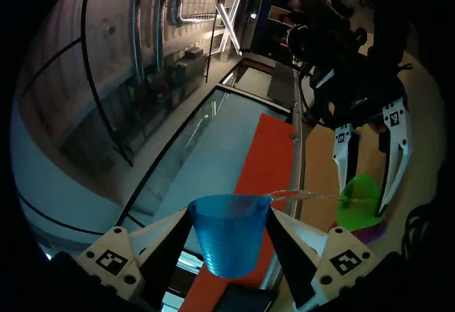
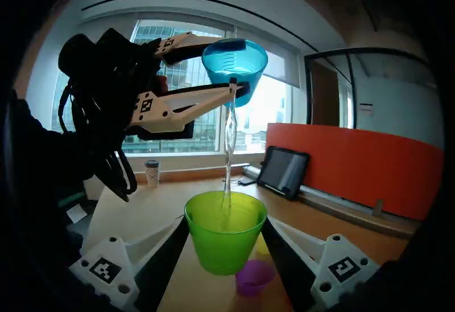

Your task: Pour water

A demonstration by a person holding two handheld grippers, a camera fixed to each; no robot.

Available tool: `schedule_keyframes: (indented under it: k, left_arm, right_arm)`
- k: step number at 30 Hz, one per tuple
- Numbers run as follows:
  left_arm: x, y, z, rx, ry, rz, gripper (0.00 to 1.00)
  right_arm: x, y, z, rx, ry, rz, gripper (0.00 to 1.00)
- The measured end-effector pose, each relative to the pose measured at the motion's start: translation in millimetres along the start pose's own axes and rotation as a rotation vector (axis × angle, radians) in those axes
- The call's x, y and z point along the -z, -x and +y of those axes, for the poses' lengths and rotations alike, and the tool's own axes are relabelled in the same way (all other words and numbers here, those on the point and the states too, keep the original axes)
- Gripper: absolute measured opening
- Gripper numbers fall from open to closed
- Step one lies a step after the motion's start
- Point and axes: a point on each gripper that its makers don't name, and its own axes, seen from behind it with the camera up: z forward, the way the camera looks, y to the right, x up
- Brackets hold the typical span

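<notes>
Pinched between both fingers of the left gripper [image 2: 239, 67]: a translucent blue cup [image 2: 234, 67] with faint measuring marks on its wall, tipped over and held high above the wooden desk [image 2: 153, 209]. Spilling from its lowered rim, a thin, clear, slightly wavering stream of water [image 2: 229, 141], dropping straight into a bright green cup [image 2: 226, 243]. Clamped likewise on both sides by the right gripper [image 2: 226, 224], upright, directly beneath the blue one. Just below the green cup, a small purple cup [image 2: 254, 276], with a yellow cup [image 2: 261, 246] close behind. Farther back, a tablet [image 2: 282, 171] propped near an orange partition [image 2: 352, 164], and a lidded paper cup [image 2: 152, 172] by the window.
</notes>
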Motion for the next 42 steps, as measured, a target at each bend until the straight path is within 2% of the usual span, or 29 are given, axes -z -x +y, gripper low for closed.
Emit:
schedule_keyframes:
  k: [9, 30, 42]
  left_arm:
    - [-0.9, -3, -3.9, -0.033, -0.008, 0.0, 0.87]
    - [-3.4, -15, -14.4, -0.15, -0.028, 0.011, 0.87]
    - [-2.0, -22, -11.1, -0.222, -0.031, 0.019, 0.87]
  right_arm:
    - [1.8, 0, 2, 0.003, 0.006, 0.003, 0.91]
    - [5.5, 0, 3, 0.014, 0.01, 0.006, 0.9]
    - [6.7, -2, 5, 0.013, 0.015, 0.011, 0.9]
